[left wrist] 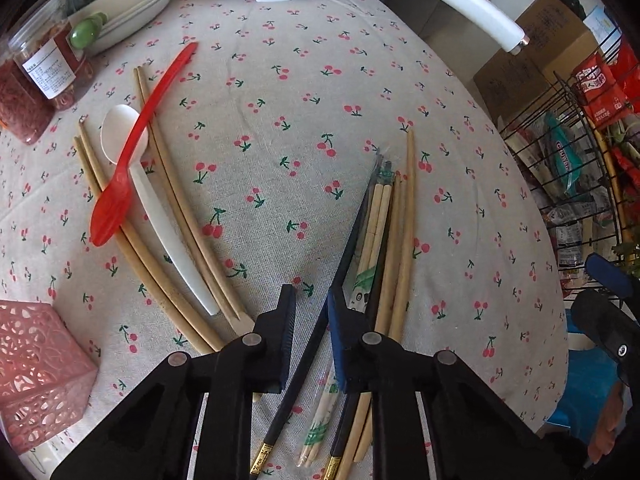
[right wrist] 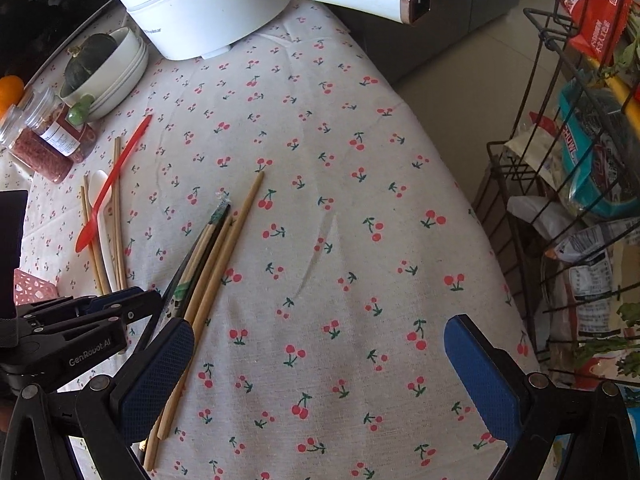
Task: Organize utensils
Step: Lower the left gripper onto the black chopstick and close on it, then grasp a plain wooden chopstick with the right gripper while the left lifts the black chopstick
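Observation:
My left gripper (left wrist: 312, 308) points down at a bundle on the cherry-print cloth. Its jaws stand narrow, with a black chopstick (left wrist: 352, 236) running slantwise between them. Cloth still shows between that stick and the left pad. Beside it lie wrapped disposable chopsticks (left wrist: 376, 216) and bare wooden chopsticks (left wrist: 405, 220). Further left, a red spoon (left wrist: 120, 184) crosses a white spoon (left wrist: 132, 144) and two wooden chopstick pairs (left wrist: 180, 208). My right gripper (right wrist: 320, 364) hangs wide open over bare cloth, its left finger (right wrist: 160, 364) above the wooden chopsticks (right wrist: 224, 256).
A pink perforated holder (left wrist: 36, 368) stands at the near left. A white pot (right wrist: 192, 12) with a long handle, stacked bowls (left wrist: 132, 12) holding a squash and two jars (left wrist: 44, 72) line the far side. A wire rack (right wrist: 560, 168) stands past the table's right edge.

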Action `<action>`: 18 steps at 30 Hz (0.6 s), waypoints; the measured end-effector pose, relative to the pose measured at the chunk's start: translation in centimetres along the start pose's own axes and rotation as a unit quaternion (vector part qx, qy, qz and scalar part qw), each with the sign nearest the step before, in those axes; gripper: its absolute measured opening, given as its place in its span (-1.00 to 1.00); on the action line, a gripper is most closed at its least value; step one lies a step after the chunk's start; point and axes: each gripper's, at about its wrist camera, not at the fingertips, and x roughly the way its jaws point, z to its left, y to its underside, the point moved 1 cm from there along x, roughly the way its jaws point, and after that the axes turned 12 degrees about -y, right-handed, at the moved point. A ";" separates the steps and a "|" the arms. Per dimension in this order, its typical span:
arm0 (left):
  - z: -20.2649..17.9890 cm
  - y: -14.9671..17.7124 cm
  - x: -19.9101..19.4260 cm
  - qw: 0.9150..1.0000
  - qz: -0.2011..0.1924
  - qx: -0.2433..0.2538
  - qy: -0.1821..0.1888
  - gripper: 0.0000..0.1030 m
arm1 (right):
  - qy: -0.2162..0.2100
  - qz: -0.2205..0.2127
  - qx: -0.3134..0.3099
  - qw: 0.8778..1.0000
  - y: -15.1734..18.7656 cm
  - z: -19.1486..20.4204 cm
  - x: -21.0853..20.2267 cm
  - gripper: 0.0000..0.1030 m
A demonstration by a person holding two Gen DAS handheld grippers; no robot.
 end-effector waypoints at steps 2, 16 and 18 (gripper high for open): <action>-0.5 -0.3 0.0 1.000 0.003 0.010 -0.001 -0.70 | 0.000 0.001 0.001 1.000 0.0 0.1 0.1 0.99; -2.0 -1.5 -0.3 0.998 -0.008 0.028 -0.047 -0.90 | -0.001 0.011 0.020 1.000 -0.5 0.7 1.9 0.99; -1.1 -0.6 -1.7 0.998 -0.024 0.022 -0.044 -0.90 | -0.007 0.016 0.023 1.000 -0.7 1.0 2.5 0.99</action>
